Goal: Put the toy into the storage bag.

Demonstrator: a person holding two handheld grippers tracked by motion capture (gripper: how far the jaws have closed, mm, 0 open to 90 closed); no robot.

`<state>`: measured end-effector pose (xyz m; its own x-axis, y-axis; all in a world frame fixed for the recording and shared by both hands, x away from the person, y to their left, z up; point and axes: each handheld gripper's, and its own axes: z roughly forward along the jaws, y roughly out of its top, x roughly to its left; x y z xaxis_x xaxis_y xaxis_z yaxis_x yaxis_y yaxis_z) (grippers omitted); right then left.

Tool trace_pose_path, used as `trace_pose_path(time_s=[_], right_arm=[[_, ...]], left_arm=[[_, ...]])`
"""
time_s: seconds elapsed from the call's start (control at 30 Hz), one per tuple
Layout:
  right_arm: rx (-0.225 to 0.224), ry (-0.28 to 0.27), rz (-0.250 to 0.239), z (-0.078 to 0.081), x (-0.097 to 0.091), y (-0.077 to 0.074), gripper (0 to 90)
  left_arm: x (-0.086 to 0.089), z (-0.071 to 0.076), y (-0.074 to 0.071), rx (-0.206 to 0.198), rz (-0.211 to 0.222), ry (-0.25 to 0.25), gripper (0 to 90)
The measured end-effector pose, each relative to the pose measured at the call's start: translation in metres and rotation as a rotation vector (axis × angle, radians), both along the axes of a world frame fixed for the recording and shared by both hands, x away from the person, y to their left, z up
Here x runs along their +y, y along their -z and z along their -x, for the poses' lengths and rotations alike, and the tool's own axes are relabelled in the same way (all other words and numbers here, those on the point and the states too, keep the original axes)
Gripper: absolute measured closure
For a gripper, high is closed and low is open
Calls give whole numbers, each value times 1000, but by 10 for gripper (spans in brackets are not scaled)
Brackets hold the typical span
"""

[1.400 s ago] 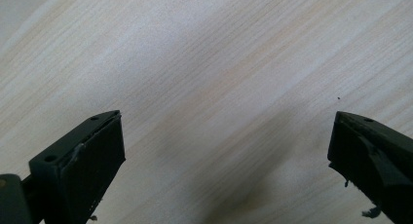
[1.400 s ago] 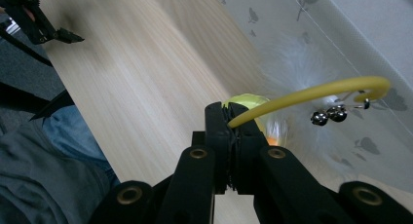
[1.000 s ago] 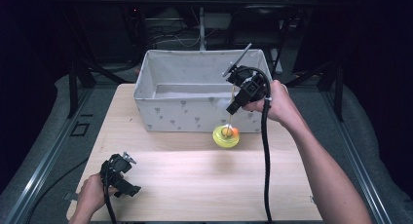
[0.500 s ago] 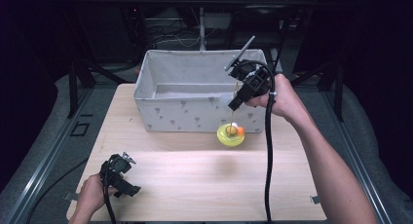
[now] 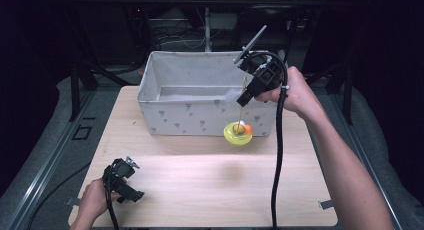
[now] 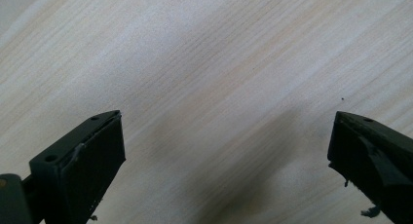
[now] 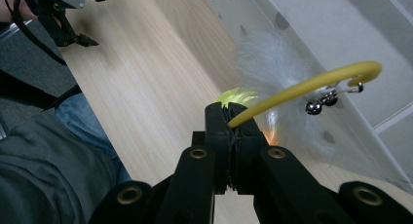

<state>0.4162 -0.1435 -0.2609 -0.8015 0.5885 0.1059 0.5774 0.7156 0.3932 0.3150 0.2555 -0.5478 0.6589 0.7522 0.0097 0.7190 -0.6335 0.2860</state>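
Note:
My right gripper is shut on a thin yellow wand, held in front of the fabric bin's right end. From the wand dangles a yellow-green feather toy with an orange bit, hanging just above the wooden table. In the right gripper view the jaws pinch the curved yellow wand; a small silver bell and white and yellow-green feathers hang from it. My left gripper rests low at the table's front left, open with bare wood between its jaws.
A white fabric bin with a grey pattern stands at the back of the table, open on top. A black cable trails from my right gripper across the table's right side. Dark frame rails run along both sides.
My right gripper has risen with the wand, and the feather toy has lifted with it and drifted slightly right. The left gripper has stayed where it was.

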Motion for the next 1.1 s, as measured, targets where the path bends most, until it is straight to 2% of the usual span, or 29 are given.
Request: trace_pose_path(time_s=[0.57,1.1], right_arm=[[-34,4,0,-2,-3,-38,884],[-63,28,-15,-5,-8,-62,884]], left_arm=[[-1,-1,1,7,0,6,3],[-1,0,1,14,1,6,2]])
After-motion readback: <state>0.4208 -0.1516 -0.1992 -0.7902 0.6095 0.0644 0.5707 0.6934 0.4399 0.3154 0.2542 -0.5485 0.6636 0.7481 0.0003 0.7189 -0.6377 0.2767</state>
